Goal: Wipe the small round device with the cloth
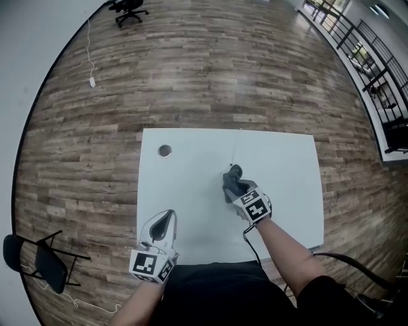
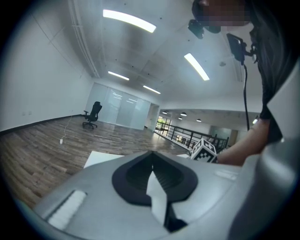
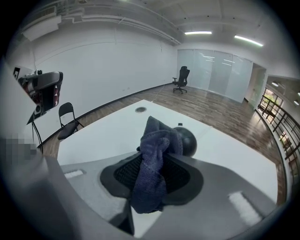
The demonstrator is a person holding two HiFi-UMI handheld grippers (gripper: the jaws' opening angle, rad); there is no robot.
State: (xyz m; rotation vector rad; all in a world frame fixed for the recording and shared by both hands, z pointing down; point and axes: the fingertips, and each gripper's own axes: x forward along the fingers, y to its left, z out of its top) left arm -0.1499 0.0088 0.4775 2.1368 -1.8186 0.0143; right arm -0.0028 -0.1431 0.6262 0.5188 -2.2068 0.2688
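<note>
Nearest my view, the left gripper (image 1: 168, 216) hangs over the near edge of the white table (image 1: 191, 178), its jaws together with nothing between them. Further in, the right gripper (image 3: 151, 164) is clamped on a dark blue cloth (image 3: 157, 140). The cloth's bunched end lies against the small round device (image 3: 188, 140), a dark ball near the table's middle. A round grommet (image 1: 165, 151) sits toward the far left corner. Wood-plank floor (image 1: 210, 70) surrounds the table, with an office chair (image 1: 129, 9) far off and a folding chair (image 1: 44, 261) at left. The cloth hides the device's near side, so I cannot tell how firmly it presses.
</note>
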